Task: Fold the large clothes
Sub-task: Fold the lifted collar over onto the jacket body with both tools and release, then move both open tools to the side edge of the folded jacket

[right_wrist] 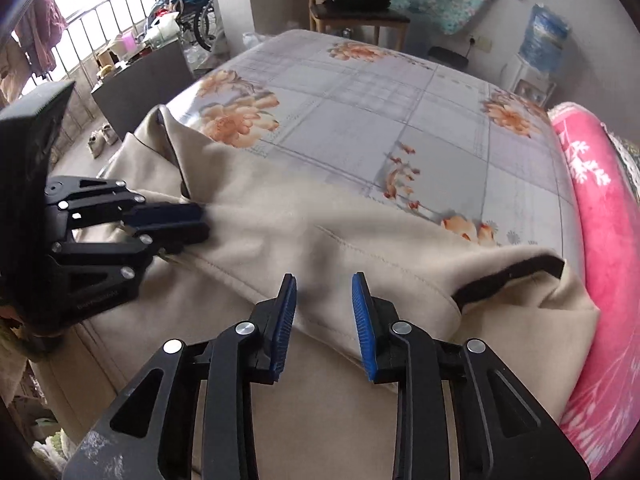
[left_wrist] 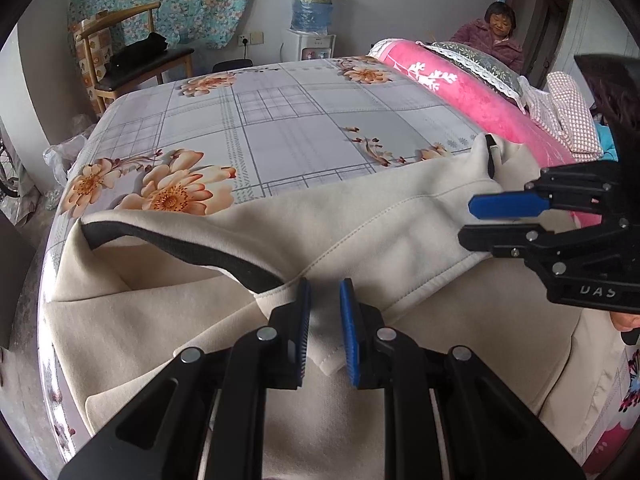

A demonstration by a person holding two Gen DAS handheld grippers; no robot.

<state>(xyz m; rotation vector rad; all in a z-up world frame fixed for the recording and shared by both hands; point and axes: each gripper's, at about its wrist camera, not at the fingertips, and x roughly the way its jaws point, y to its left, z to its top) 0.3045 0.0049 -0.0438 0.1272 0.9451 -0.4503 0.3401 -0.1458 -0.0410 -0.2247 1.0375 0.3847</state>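
A large cream coat (left_wrist: 360,232) with dark trim lies across the near part of a bed, its upper layer folded over. My left gripper (left_wrist: 324,328) is shut on a fold of the cream cloth, which runs between its blue pads. From the right wrist view the left gripper (right_wrist: 200,224) is at the left, pinching the coat (right_wrist: 320,220) at its edge. My right gripper (right_wrist: 324,316) points down at a stitched hem, jaws apart, with cloth in the gap and the pads not pressing on it. In the left wrist view the right gripper (left_wrist: 466,220) straddles that hem edge.
The bed has a grey floral sheet (left_wrist: 280,120), bare beyond the coat. A pink blanket (left_wrist: 460,84) and folded checked clothes (left_wrist: 564,116) lie along the right. A person (left_wrist: 496,36) sits behind. A wooden chair (left_wrist: 132,60) and a water dispenser (left_wrist: 312,36) stand by the wall.
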